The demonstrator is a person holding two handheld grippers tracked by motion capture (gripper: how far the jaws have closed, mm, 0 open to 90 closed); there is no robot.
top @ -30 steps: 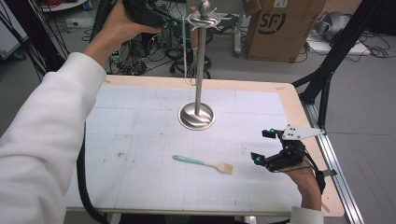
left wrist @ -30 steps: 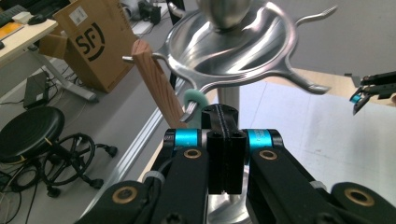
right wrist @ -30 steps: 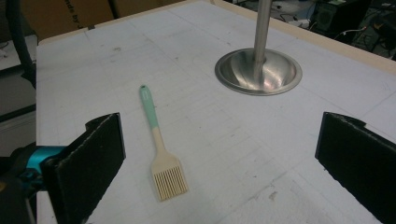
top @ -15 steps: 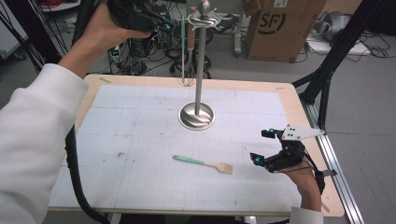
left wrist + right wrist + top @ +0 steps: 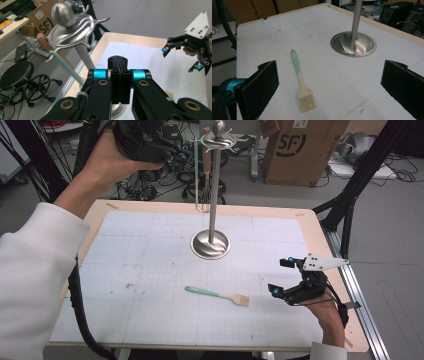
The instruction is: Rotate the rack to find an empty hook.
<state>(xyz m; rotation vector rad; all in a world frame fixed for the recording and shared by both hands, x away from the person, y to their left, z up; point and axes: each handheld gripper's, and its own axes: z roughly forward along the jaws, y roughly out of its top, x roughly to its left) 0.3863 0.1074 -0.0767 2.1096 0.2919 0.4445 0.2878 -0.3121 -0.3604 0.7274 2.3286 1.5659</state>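
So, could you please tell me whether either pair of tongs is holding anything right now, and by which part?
Nothing is held. The left tongs are shut and empty near the stand's top; the right tongs stand open above the table, with the brush lying untouched between them.

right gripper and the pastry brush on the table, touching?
Apart. The right gripper view shows the pastry brush flat on the mat between the right gripper's wide-open jaws, touching neither.

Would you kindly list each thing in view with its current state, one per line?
Left claw: shut, empty, raised near the stand's top.
Right claw: open, empty, low over the table, facing the brush.
Basting brush: lying flat on the table mat, untouched.
Metal stand: upright on its round base.
Whisk: hanging from the stand's hooks.
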